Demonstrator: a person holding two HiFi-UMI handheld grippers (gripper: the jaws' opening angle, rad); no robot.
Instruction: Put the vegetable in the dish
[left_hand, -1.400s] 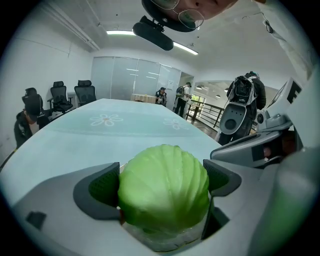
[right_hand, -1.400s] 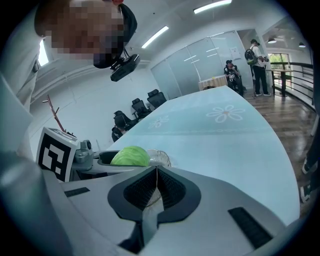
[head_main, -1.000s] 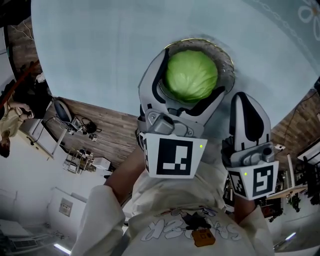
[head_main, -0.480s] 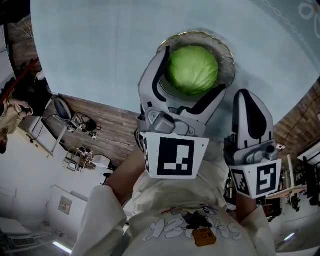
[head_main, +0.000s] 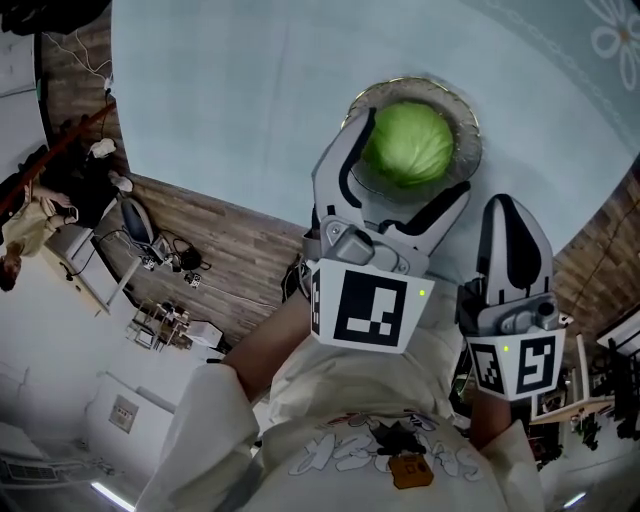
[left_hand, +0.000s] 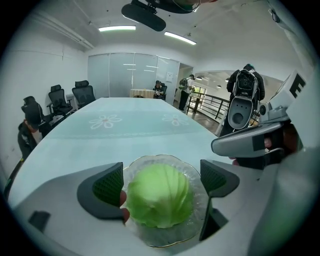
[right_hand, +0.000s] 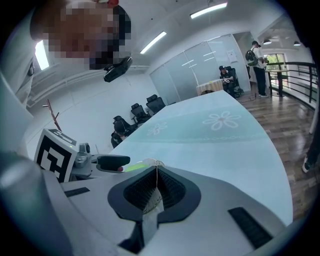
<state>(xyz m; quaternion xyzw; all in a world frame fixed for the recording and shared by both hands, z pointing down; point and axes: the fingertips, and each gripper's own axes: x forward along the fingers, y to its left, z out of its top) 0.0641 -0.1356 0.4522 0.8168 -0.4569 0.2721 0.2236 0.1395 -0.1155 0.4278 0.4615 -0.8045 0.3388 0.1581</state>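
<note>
A round green cabbage (head_main: 408, 145) sits in a clear glass dish (head_main: 466, 118) on the pale table. My left gripper (head_main: 412, 152) stands open around it, one jaw on each side. In the left gripper view the cabbage (left_hand: 159, 196) fills the dish (left_hand: 159, 159). The left pad (left_hand: 107, 184) is close beside the cabbage and the right pad (left_hand: 216, 177) stands apart from it. My right gripper (head_main: 511, 212) is shut on nothing, to the right of the dish and nearer to me. Its jaws meet in the right gripper view (right_hand: 156, 170).
The pale blue-green table (head_main: 250, 100) with flower prints stretches away, and its near edge lies just below the dish. Wooden floor (head_main: 215, 250) shows beyond that edge. Office chairs (left_hand: 60, 99) line the table's left side and people (left_hand: 187, 86) stand at the far end.
The left gripper's jaws have parted from the cabbage, which now rests in the dish. The head view has shifted a little. The right gripper stays shut beside it.
</note>
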